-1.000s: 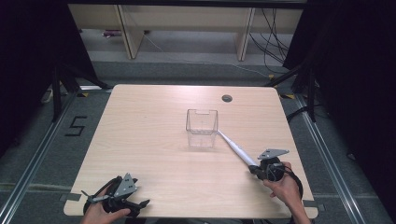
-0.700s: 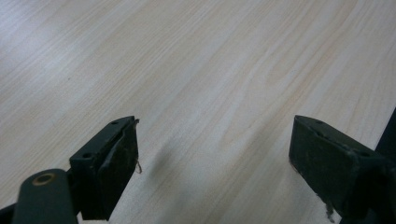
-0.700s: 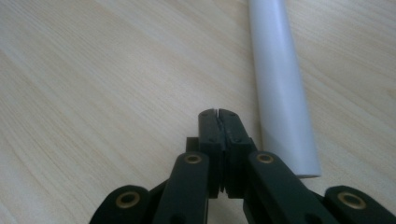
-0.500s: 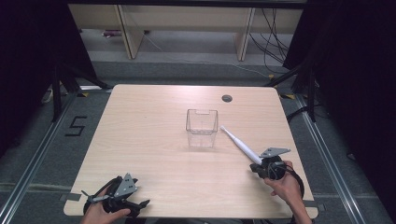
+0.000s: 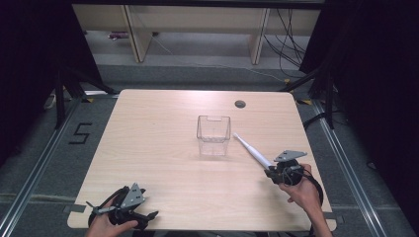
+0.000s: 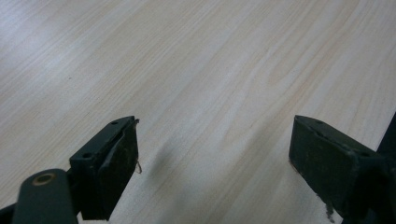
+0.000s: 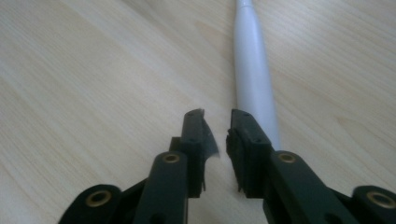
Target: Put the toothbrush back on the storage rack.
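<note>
A clear plastic box (image 5: 213,134) stands upright at the middle of the wooden table (image 5: 148,138). A long white tapered stick (image 5: 252,150) lies slanted to the right of it, its thin tip close to the box's right side. My right gripper (image 5: 272,172) is at the stick's thick end. In the right gripper view the stick (image 7: 254,70) runs away over the table and passes under the right-hand jaw, not between the jaws. The right gripper (image 7: 217,116) has only a thin gap, with nothing in it. My left gripper (image 5: 121,212) rests at the near left corner, open (image 6: 215,154) over bare wood.
A round cable hole (image 5: 240,104) sits near the table's far edge. Shelving and cables lie on the floor beyond the table. Metal rails run along the floor on both sides.
The white stick and the right hand have shifted slightly to the right, and the stick's tip has drawn a little away from the box. The left gripper has not moved.
</note>
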A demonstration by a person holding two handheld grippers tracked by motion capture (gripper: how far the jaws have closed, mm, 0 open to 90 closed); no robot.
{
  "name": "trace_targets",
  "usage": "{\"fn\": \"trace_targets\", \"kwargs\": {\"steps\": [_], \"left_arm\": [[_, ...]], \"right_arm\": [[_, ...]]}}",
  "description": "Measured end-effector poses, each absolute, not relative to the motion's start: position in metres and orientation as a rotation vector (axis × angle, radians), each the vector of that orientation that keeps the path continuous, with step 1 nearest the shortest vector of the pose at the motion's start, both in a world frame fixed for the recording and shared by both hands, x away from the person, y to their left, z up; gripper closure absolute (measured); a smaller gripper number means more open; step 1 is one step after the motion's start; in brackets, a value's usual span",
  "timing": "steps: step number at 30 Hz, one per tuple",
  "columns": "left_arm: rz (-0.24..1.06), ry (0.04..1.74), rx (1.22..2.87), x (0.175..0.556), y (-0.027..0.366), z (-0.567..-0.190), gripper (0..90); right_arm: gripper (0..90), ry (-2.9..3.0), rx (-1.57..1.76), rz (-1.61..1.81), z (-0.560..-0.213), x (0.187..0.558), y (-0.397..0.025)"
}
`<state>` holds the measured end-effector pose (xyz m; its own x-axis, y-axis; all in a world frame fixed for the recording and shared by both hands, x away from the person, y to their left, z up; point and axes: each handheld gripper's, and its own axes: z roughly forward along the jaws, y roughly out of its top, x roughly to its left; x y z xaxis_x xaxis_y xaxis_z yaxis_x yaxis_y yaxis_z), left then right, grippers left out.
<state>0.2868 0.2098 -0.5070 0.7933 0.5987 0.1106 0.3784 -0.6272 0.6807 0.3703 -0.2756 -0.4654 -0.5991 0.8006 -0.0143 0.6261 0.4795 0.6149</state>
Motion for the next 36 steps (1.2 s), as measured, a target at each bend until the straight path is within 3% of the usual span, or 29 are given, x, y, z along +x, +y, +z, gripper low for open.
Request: {"fn": "trace_targets", "kwargs": {"steps": [3, 6, 9, 10, 15, 36], "left_arm": [[0.428, 0.723, 2.312, 0.287, 0.21, -0.507, 15.3], [0.428, 0.722, 2.327, 0.288, 0.21, -0.507, 15.3], [0.429, 0.721, 2.324, 0.288, 0.21, -0.507, 15.3], [0.427, 0.721, 2.326, 0.288, 0.211, -0.507, 15.3], [0.426, 0.723, 2.326, 0.288, 0.211, -0.507, 15.3], [0.431, 0.727, 2.329, 0.289, 0.211, -0.507, 15.3]], "right_arm": [[70.1, 2.417, 1.167, 0.816, -0.464, 0.375, -0.277], [61.6, 2.446, 1.213, 0.781, -0.457, 0.38, -0.272], [58.5, 2.473, 1.177, 0.745, -0.455, 0.386, -0.269], [52.9, 2.466, 1.174, 0.711, -0.453, 0.393, -0.266], [45.6, 2.528, 1.162, 0.622, -0.449, 0.411, -0.256], [46.6, 2.65, 1.185, 0.427, -0.457, 0.472, -0.242]]}}
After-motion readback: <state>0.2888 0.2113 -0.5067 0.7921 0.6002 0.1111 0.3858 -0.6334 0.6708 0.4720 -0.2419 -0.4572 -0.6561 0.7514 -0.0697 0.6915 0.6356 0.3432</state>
